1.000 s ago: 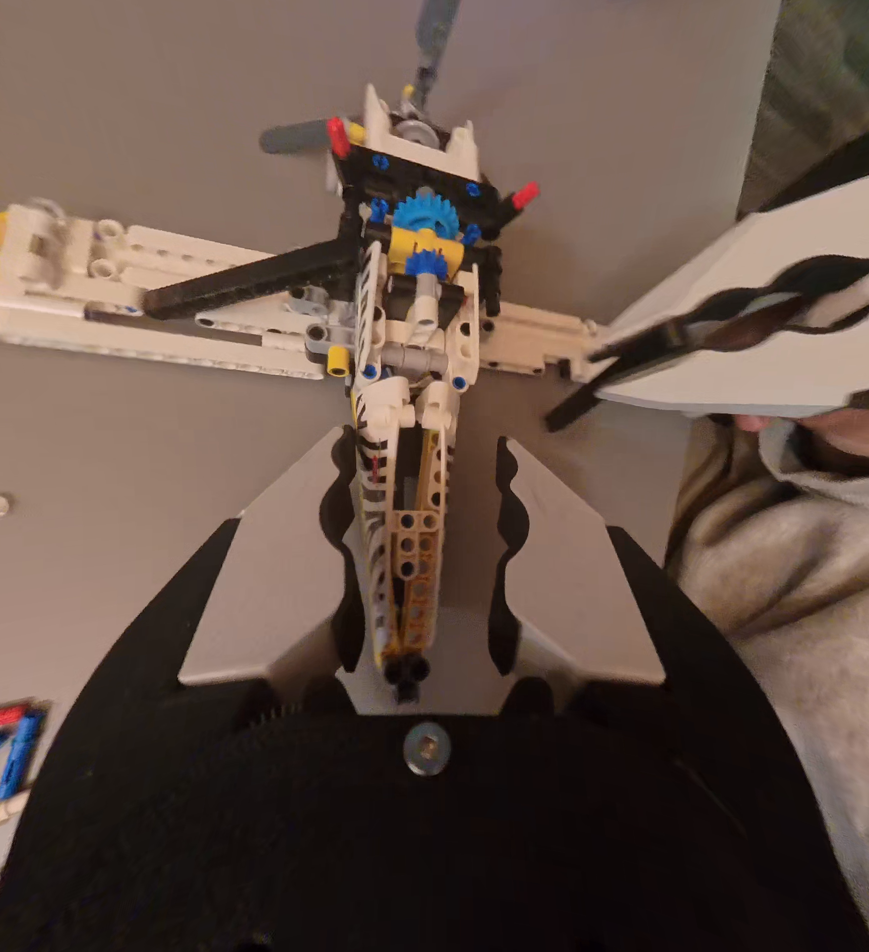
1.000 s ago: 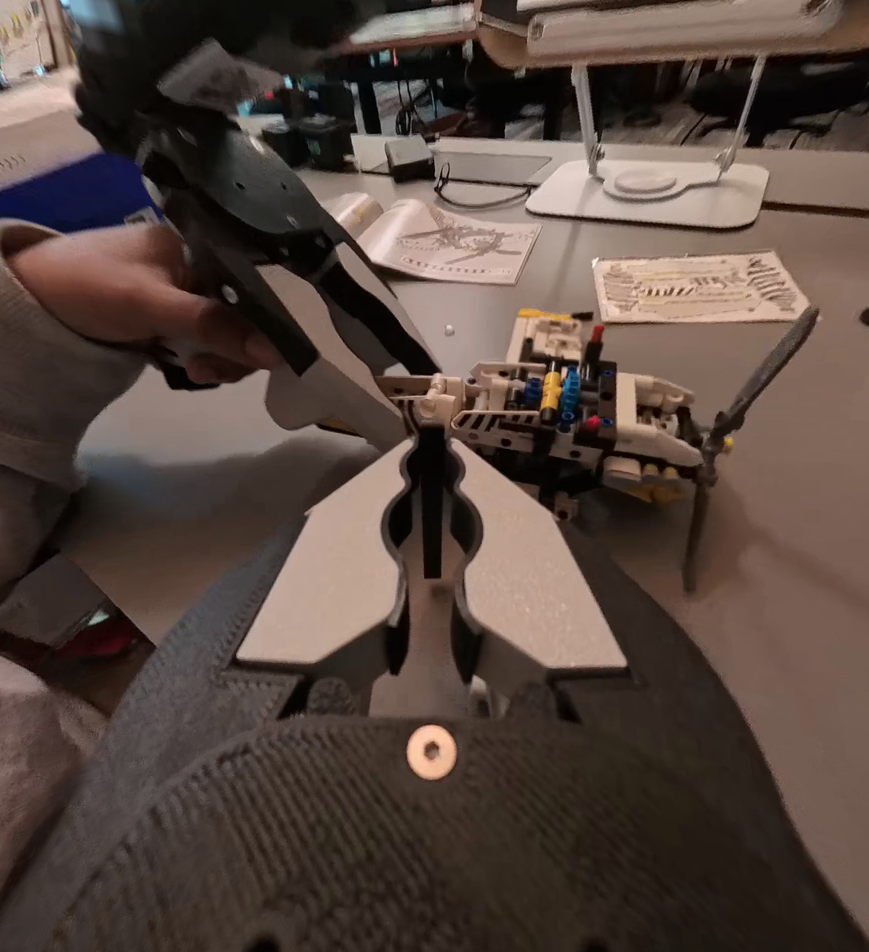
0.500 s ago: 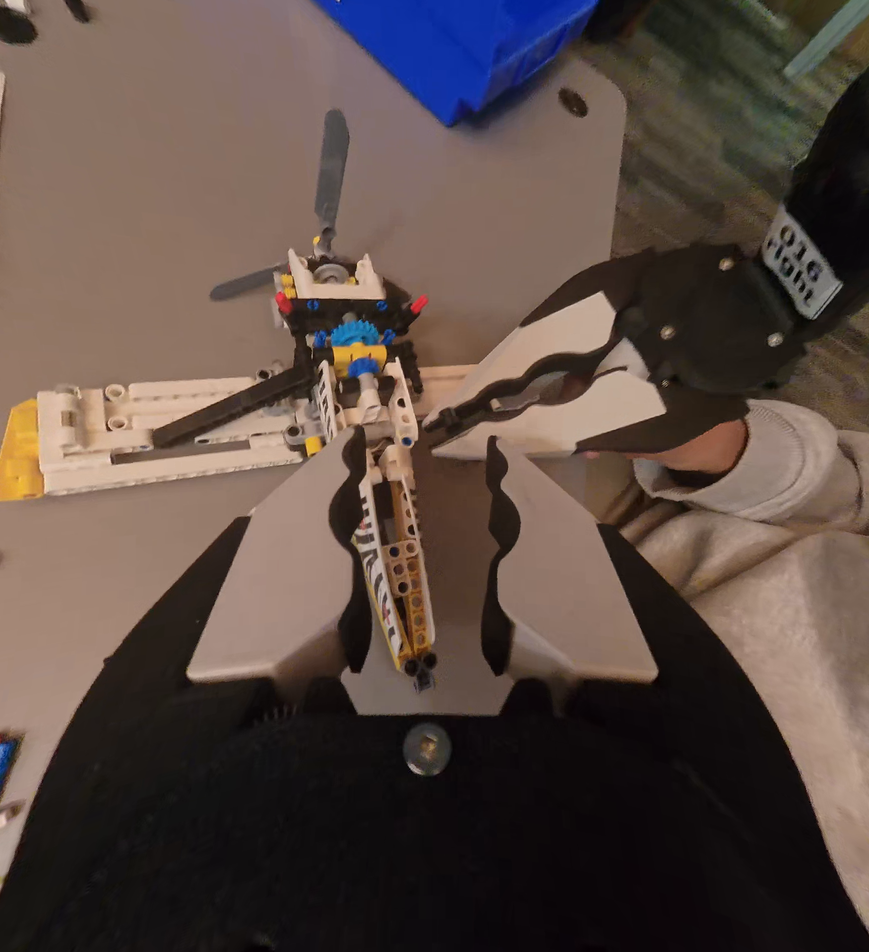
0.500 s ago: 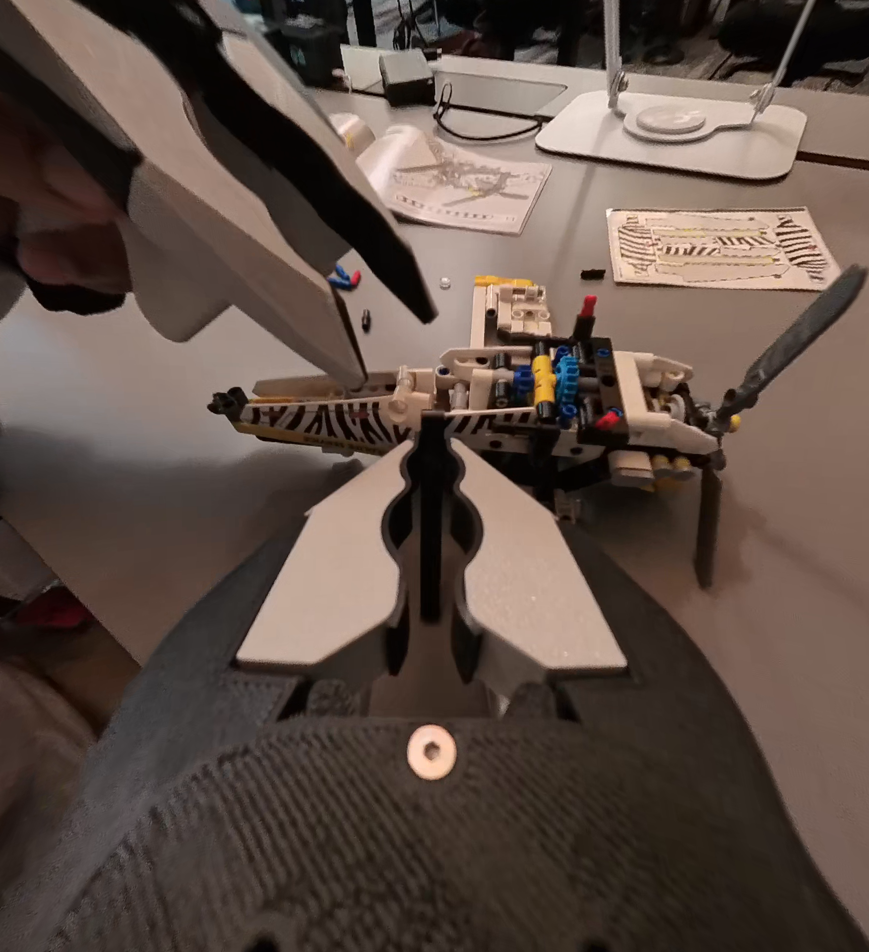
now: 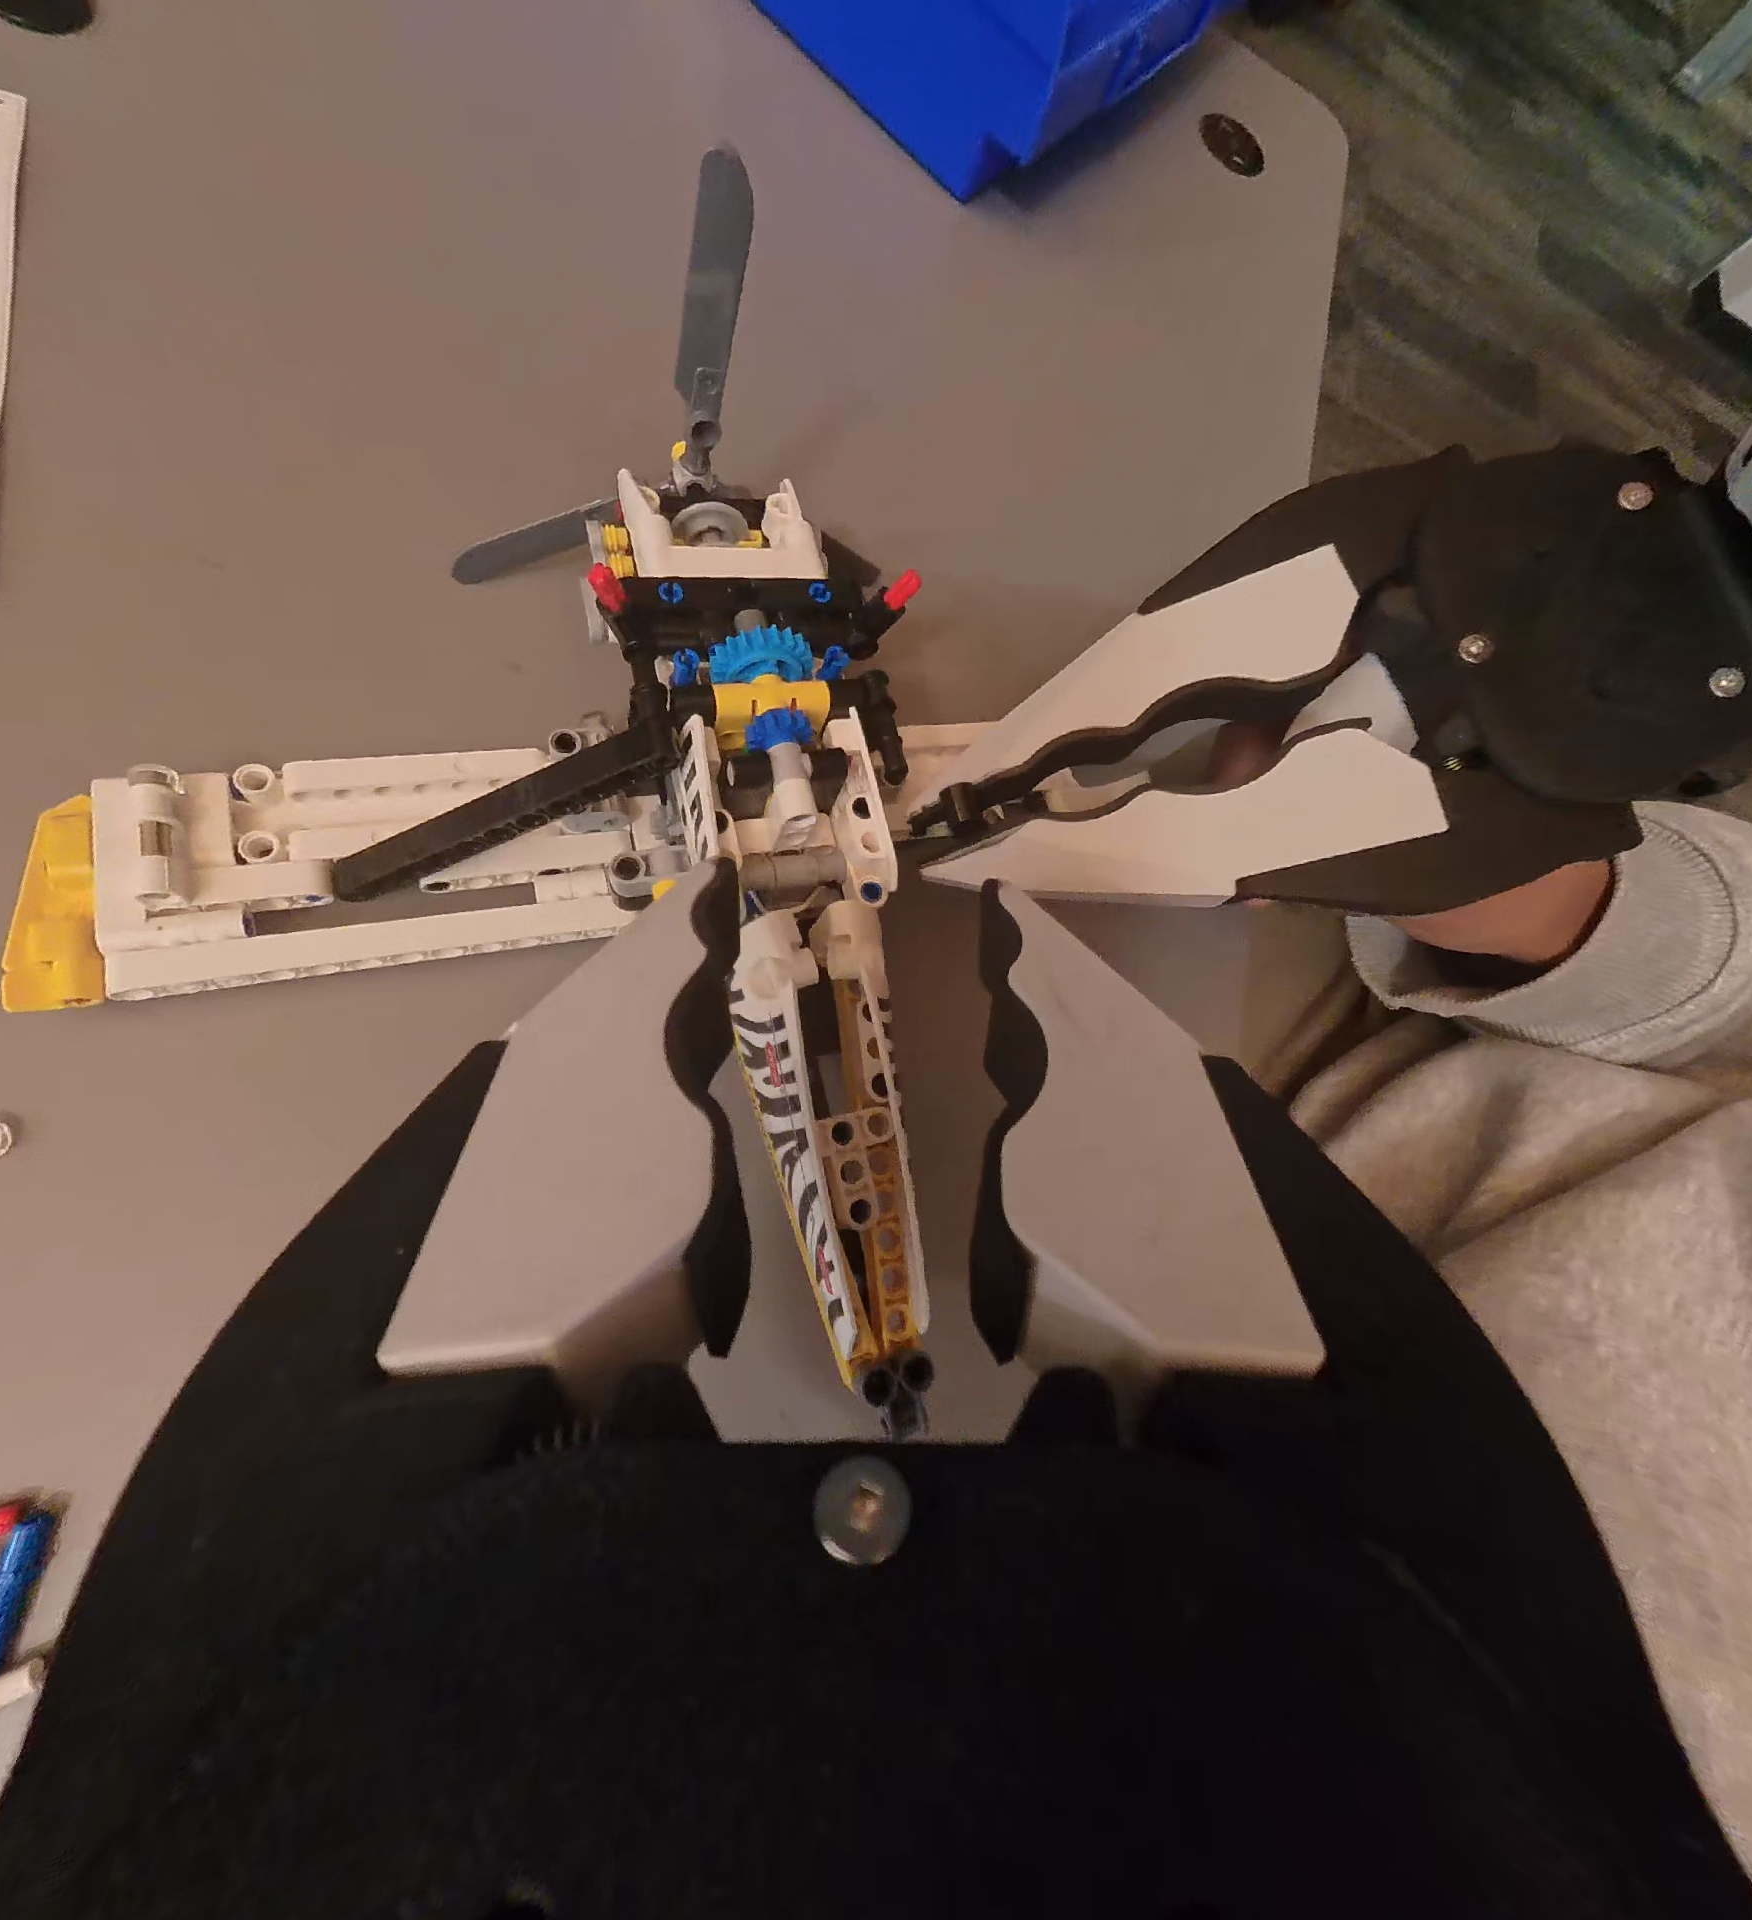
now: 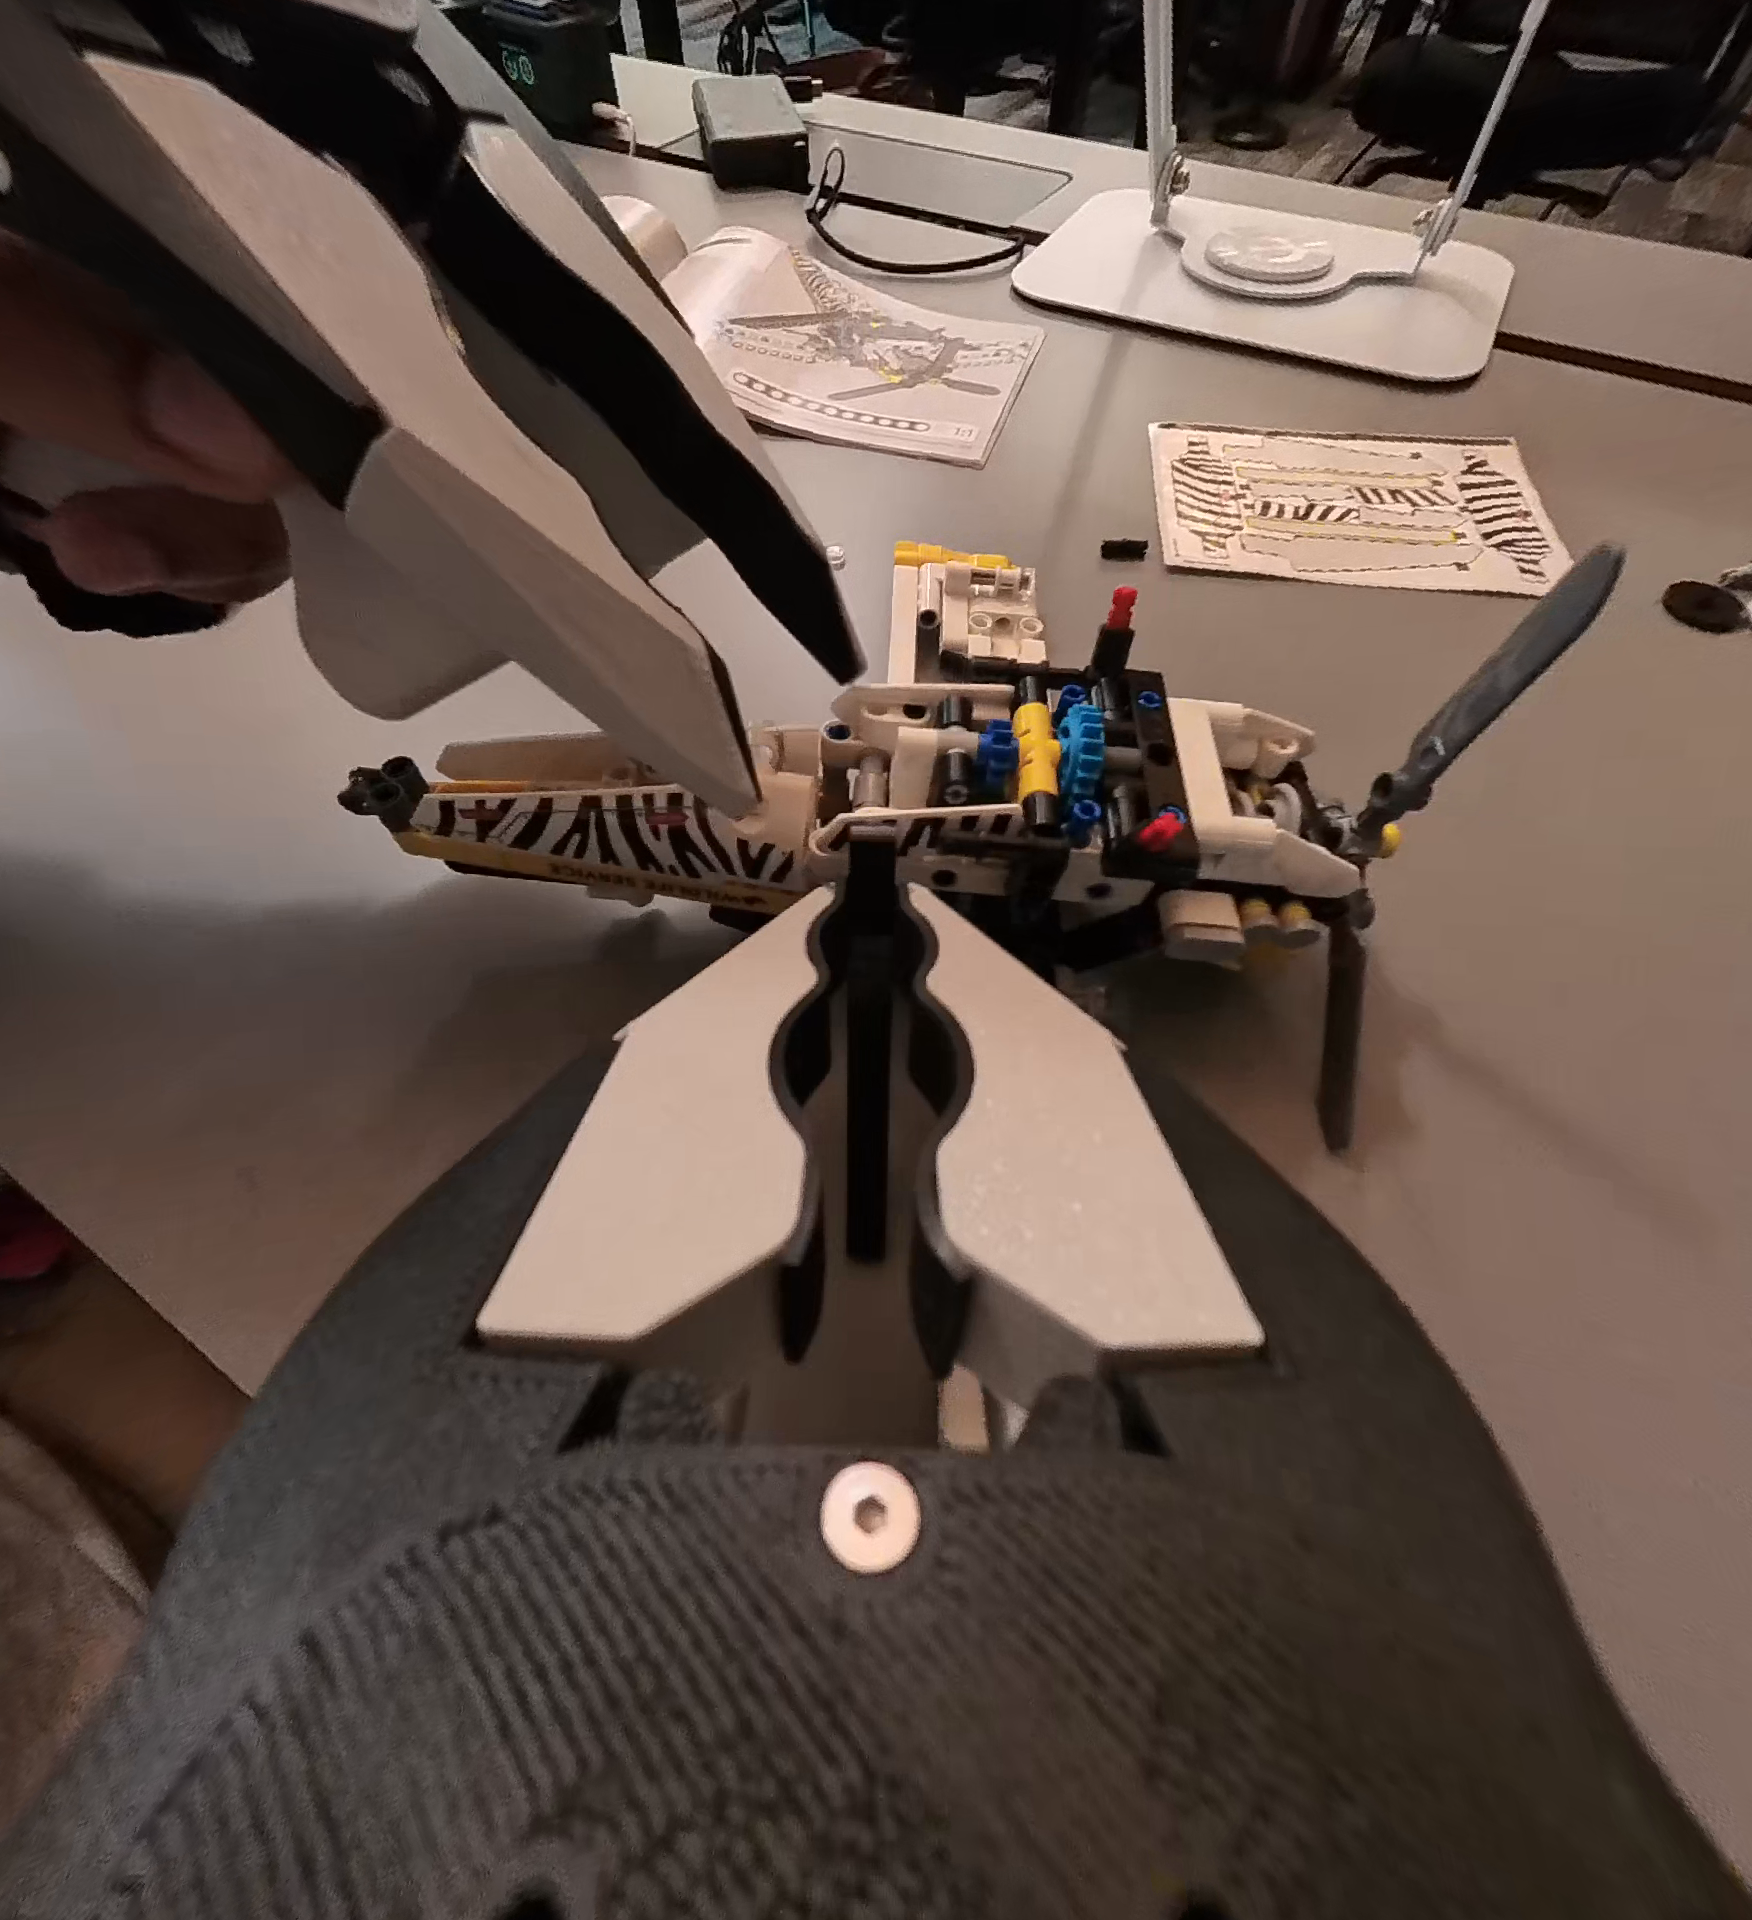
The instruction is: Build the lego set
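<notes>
Lego plane (image 5: 747, 727) sits on grey counter (image 5: 280, 312), prop toward far edge. Left gripper (image 5: 846, 904) spread wide over striped tail boom, not clamping. Right gripper (image 6: 867, 894) closed on thin black beam (image 6: 864, 1039), tip at fuselage side, by the wing root.

The left gripper (image 5: 851, 914) is open, and the striped tail (image 5: 820, 1143) of the lego plane (image 5: 747, 727) lies between its fingers. The white wing (image 5: 332, 883) points left on the grey table (image 5: 332, 364). The right gripper (image 5: 955, 821) is closed on a black beam (image 5: 965, 805) at the plane's right side.
</notes>
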A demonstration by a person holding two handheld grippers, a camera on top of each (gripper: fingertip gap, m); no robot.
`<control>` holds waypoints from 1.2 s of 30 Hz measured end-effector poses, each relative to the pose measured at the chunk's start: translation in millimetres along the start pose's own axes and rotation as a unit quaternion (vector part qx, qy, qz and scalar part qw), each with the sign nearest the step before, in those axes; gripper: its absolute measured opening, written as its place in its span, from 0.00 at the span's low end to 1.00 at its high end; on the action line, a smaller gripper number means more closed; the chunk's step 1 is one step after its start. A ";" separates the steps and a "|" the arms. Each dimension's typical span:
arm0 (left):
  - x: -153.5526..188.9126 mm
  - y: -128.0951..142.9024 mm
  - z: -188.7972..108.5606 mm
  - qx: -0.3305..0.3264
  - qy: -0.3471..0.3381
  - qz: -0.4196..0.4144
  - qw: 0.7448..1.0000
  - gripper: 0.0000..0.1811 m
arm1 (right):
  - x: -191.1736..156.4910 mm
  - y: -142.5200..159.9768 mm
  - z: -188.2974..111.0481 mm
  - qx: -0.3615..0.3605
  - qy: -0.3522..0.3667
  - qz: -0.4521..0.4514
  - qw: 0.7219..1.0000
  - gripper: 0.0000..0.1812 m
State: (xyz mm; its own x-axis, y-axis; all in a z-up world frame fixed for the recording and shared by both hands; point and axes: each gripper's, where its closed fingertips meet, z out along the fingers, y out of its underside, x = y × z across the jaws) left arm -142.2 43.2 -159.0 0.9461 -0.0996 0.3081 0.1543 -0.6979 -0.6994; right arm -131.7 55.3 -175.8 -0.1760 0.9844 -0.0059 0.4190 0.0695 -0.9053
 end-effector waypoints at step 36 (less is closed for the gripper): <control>-13.5 -3.8 16.9 0.034 0.023 -0.055 0.998 0.20 | 22.5 -7.7 -16.6 0.055 -0.017 0.005 0.998 0.15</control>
State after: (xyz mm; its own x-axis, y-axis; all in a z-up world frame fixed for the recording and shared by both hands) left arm -150.7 59.2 -171.3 0.9084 -0.0578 0.4140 0.2776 -0.6571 -0.7009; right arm -124.1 79.5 -161.9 -0.2025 0.9789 -0.0281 0.3214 0.0393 -0.9461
